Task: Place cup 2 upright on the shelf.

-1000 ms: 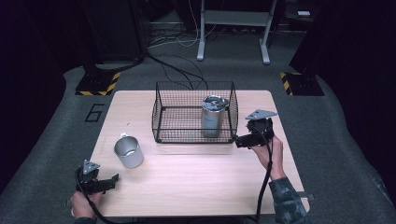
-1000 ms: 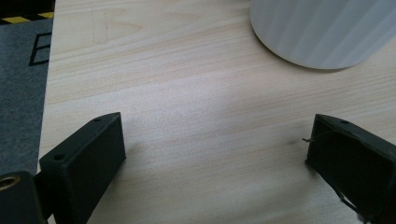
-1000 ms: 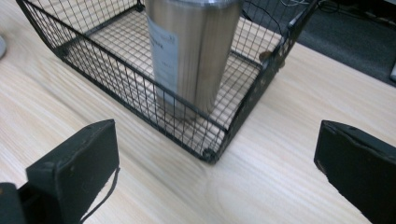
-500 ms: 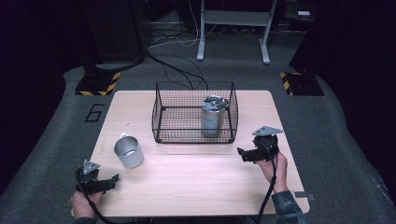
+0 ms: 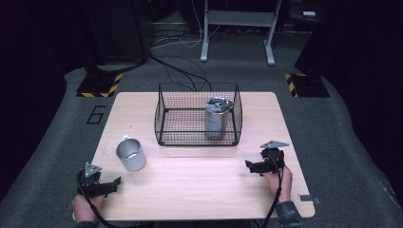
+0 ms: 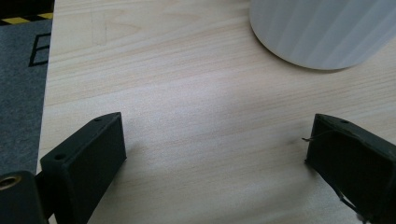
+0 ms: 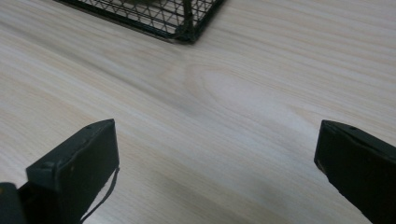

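1. A wooden table [image 5: 199, 190] stands on a grey floor, and a person's two hands come in from the near edge.
2. The left gripper [image 5: 110, 184] is low over the near left corner of the table. Its two black jaws are wide apart, with bare wood between them and nothing held.
3. A shiny metal cup [image 5: 130, 154] stands upright on the table just past the left gripper. In the left gripper view its pale round bottom [image 6: 322, 32] sits a little ahead of the jaws, near but not touching.
4. The right gripper [image 5: 252, 166] is over the right side of the table, near the front. Its jaws are also wide apart and hold nothing.
5. A black wire basket [image 5: 164, 118] sits in the middle of the table, toward the far side. In the right gripper view one bottom corner of the basket [image 7: 184, 30] shows ahead of the jaws, well apart from them.
6. A tall metal can [image 5: 217, 118] stands upright inside the basket, at its right end, close to the right wall.
7. The cup is outside the basket, to the basket's front left.
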Tool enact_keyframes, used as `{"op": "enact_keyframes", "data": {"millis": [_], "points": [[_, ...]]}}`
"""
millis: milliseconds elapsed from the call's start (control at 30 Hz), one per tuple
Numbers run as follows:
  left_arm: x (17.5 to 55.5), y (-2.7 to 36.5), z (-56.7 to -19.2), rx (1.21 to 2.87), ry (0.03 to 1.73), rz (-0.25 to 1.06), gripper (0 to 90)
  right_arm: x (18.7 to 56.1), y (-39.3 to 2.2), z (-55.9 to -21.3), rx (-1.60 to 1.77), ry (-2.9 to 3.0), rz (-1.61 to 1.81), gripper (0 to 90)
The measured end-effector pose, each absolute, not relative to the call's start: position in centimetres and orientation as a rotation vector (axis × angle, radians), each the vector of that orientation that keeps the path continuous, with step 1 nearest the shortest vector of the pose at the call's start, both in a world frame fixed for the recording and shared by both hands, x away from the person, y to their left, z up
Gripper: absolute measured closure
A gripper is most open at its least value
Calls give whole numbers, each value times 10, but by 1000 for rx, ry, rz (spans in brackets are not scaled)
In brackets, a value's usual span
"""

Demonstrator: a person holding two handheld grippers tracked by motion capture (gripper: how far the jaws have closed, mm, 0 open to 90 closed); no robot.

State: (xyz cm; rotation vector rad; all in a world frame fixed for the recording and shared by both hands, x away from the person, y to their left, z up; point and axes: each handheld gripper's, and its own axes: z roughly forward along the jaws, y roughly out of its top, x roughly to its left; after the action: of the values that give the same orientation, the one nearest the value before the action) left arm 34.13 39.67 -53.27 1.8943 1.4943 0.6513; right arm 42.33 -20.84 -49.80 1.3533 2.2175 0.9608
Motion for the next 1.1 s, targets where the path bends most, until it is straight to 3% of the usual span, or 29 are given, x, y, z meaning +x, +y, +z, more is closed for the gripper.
{"op": "enact_keyframes", "data": {"millis": [667,1100], "points": [[339,398,-532,1890,1501,631,0,426,-220,-530,1356,2175,928,0],[333,391,-505,1823,1449,620,0,424,-224,-530,1350,2182,933,0]]}}
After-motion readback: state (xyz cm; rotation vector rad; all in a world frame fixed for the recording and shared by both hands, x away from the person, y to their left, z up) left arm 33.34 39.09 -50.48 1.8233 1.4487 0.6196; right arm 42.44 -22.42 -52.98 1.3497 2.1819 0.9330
